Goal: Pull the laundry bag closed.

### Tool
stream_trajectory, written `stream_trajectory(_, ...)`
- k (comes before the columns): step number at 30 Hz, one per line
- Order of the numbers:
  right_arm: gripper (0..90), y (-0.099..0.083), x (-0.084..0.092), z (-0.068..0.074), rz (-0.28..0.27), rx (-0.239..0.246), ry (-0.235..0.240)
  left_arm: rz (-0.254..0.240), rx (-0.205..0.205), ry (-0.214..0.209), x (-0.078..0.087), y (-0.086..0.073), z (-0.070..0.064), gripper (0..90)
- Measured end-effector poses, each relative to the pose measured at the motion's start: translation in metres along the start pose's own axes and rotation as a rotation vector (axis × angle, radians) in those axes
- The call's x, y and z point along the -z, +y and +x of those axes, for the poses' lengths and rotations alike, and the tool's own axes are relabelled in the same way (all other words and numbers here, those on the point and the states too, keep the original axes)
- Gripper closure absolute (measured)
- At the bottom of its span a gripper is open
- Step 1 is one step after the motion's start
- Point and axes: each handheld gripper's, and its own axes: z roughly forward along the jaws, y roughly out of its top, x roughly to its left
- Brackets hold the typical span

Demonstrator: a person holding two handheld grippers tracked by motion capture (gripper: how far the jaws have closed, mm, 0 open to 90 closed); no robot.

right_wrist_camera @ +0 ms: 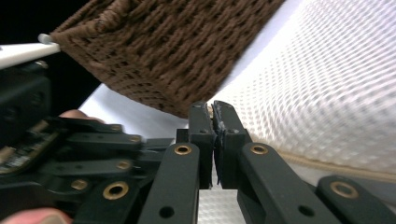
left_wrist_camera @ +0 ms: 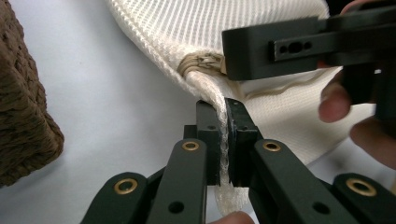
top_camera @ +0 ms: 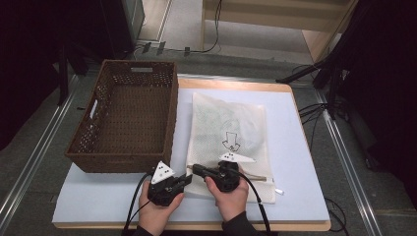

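Note:
A white mesh bag (top_camera: 228,128) with a printed arrow lies flat on the table, right of a brown wicker basket (top_camera: 123,113). Both grippers meet at its near left corner. My left gripper (top_camera: 187,178) is shut on the bag's corded edge (left_wrist_camera: 223,135), which runs down between its pads. My right gripper (top_camera: 194,169) points left and is shut on the tan zipper end (left_wrist_camera: 203,63) at that same corner. In the right gripper view its pads (right_wrist_camera: 213,108) press together with a thin sliver of fabric between them, and the mesh (right_wrist_camera: 327,93) spreads to the right.
The empty basket stands close on the left of the grippers (right_wrist_camera: 177,51). A white mat (top_camera: 305,162) covers the wooden table. A tan zipper strip (top_camera: 255,176) runs along the bag's near edge. Dark stands and cables surround the table.

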Motion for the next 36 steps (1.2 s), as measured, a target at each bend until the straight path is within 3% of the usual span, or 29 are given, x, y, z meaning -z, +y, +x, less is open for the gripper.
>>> stream_trajectory(1, 88.2, 0.0004, 0.0036, -0.0046, -0.003, 0.0, -0.003, -0.019, 0.054, -0.037, 0.0013, 0.0002, 0.0044, 86.8)
stream_trajectory(4, 88.2, -0.0003, 0.0074, -0.0078, 0.002, 0.005, -0.006, -0.017, 0.09, -0.059, -0.0004, -0.0015, 0.0081, 86.6)
stream_trajectory(6, 88.2, -0.0009, 0.008, -0.0081, 0.004, 0.011, -0.008, -0.014, 0.088, -0.051, -0.001, -0.0021, 0.0075, 86.1)
stream_trajectory(10, 88.2, -0.003, 0.0096, -0.0086, -0.007, 0.016, 0.007, -0.03, 0.099, -0.054, -0.0011, -0.0005, 0.0085, 74.8)
stream_trajectory(13, 88.2, -0.0035, 0.0103, -0.0094, -0.009, 0.017, 0.012, -0.043, 0.117, -0.06, -0.0025, 0.0007, 0.0113, 71.3)
stream_trajectory(17, 88.2, -0.0034, 0.011, -0.0093, -0.005, 0.025, 0.01, -0.046, 0.158, -0.1, -0.0066, 0.0019, 0.014, 75.2)
stream_trajectory(20, 88.1, -0.0035, 0.0117, -0.0088, -0.007, 0.029, 0.005, -0.048, 0.154, -0.119, -0.0072, 0.0032, 0.014, 86.4)
stream_trajectory(24, 88.1, -0.0052, 0.0102, -0.0086, -0.002, 0.04, -0.01, -0.059, 0.146, -0.136, -0.0067, 0.0033, 0.0125, 87.3)
stream_trajectory(31, 88.3, -0.0068, 0.0076, -0.0047, 0.019, 0.089, -0.053, -0.083, 0.148, -0.12, -0.004, 0.0028, 0.0119, 87.6)
stream_trajectory(36, 88.3, -0.0067, 0.0076, -0.007, 0.034, 0.084, -0.049, -0.081, 0.141, -0.107, -0.0035, 0.0018, 0.011, 87.5)
